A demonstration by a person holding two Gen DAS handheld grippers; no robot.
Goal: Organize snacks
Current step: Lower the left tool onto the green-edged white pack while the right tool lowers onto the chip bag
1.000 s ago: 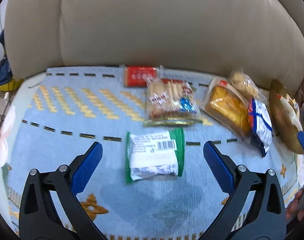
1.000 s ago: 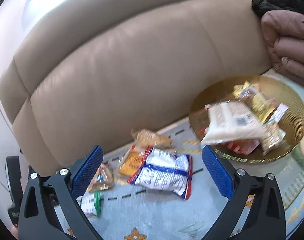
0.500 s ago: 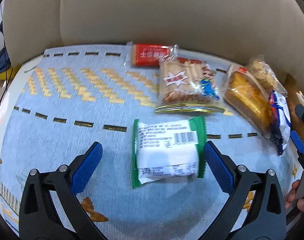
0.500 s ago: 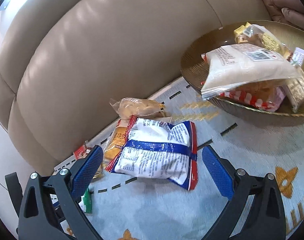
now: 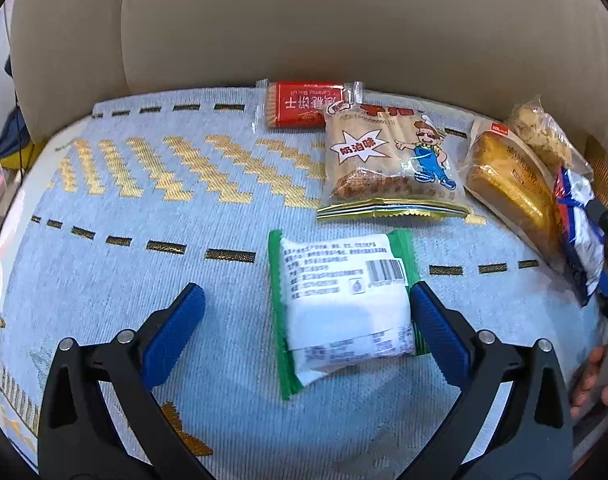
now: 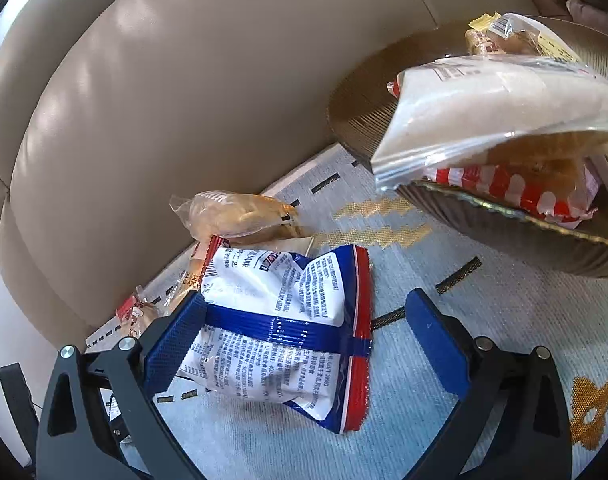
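Note:
A green-edged white snack packet lies on the blue patterned sofa cover. My left gripper is open around it, the right finger touching the packet's right edge. Behind it lie a biscuit-stick bag, a red biscuit pack and a bread packet. In the right wrist view, my right gripper is open around a white, blue and red bag, its left finger against the bag's edge. A gold bowl heaped with snacks stands at the upper right.
The beige sofa backrest rises right behind the snacks. A clear pastry packet lies near the backrest. A large pale packet overhangs the bowl's rim. A person's fingers show at the left view's right edge.
Both grippers have come down and forward. The left one now brackets the green-edged packet; the right one has closed in on the white, blue and red bag.

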